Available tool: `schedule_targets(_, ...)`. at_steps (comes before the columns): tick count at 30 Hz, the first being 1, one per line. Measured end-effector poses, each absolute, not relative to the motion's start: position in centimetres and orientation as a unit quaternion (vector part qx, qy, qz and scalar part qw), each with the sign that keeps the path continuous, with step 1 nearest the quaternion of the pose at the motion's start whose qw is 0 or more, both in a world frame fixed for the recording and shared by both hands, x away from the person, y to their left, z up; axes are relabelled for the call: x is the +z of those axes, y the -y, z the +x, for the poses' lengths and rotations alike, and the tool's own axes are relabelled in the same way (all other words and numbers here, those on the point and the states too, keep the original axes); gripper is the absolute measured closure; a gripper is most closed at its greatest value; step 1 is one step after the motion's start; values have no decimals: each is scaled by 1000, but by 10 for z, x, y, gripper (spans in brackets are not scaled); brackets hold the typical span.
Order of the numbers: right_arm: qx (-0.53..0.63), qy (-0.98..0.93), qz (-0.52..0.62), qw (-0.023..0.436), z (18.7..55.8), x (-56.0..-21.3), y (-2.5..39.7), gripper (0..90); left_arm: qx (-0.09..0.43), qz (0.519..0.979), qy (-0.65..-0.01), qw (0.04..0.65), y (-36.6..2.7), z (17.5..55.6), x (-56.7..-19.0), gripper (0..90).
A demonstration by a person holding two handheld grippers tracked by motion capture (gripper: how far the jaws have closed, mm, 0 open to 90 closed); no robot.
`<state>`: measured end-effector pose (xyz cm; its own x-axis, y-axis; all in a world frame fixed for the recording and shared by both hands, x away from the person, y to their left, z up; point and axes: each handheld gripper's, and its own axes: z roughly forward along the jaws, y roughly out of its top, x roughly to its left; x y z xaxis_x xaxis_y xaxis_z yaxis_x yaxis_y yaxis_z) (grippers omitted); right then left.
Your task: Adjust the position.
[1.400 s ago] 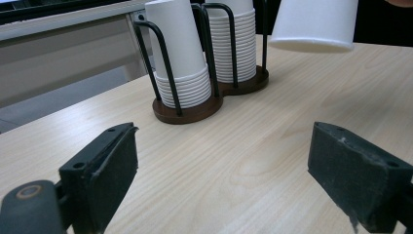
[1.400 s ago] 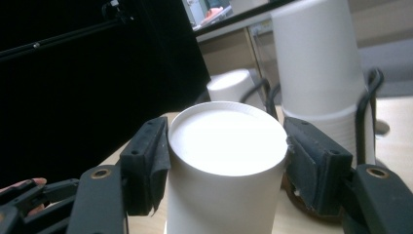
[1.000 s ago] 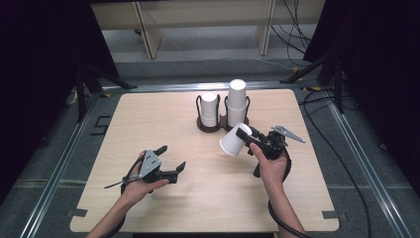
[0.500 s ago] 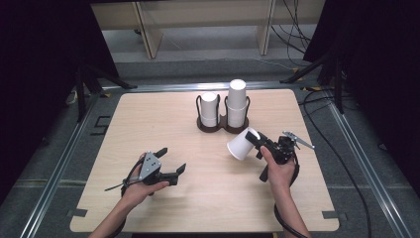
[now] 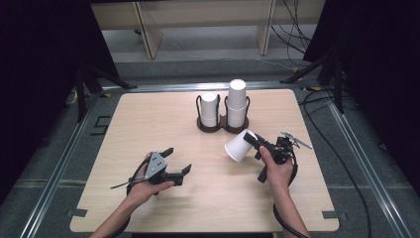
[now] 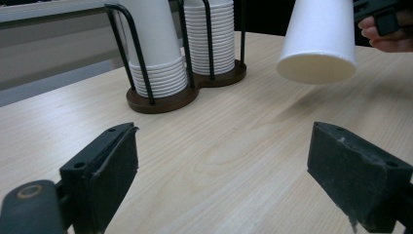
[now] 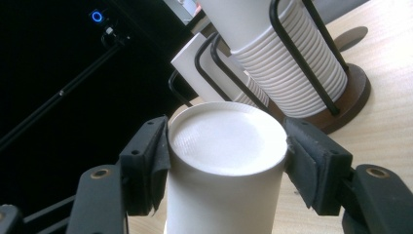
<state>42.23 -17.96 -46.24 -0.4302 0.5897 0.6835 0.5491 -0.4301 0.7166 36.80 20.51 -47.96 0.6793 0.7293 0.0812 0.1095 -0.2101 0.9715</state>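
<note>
My right gripper (image 5: 253, 140) is shut on a white paper cup (image 5: 239, 145) near its closed base, holding it tilted above the table with the mouth toward the left. In the right gripper view both pads press the cup (image 7: 225, 165) near its base. A dark two-ring cup holder (image 5: 222, 125) at the table's far middle carries two stacks of white cups (image 5: 236, 102). My left gripper (image 5: 179, 161) sits low over the near left of the table, jaws wide apart and empty. From the left gripper view the held cup (image 6: 319, 41) hangs ahead at upper right.
The light wooden table (image 5: 163, 114) has a metal frame around it. Cables (image 5: 322, 104) trail off the right side, and dark stands rise beyond both far corners. A shelf unit (image 5: 203, 20) stands behind the table.
My right gripper has carried the cup nearer and a little to the right, away from the holder, tilting it more. The left gripper has stayed put.
</note>
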Motion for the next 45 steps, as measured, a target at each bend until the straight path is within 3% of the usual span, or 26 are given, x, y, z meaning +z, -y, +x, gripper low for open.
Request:
schedule_targets(19,651,-483,583,-58,420,-470,180,366,227,741,-235,586,-159,381,-468,76)
schedule_targets(31,657,-487,573,-58,426,-472,181,366,224,744,-217,591,-125,394,-468,22)
schedule_targets(33,658,-473,579,-83,426,-470,179,366,224,745,-213,592,-118,396,-470,18)
schedule_targets(45,673,-466,567,-92,430,-469,176,366,229,745,-193,596,-103,406,-477,16)
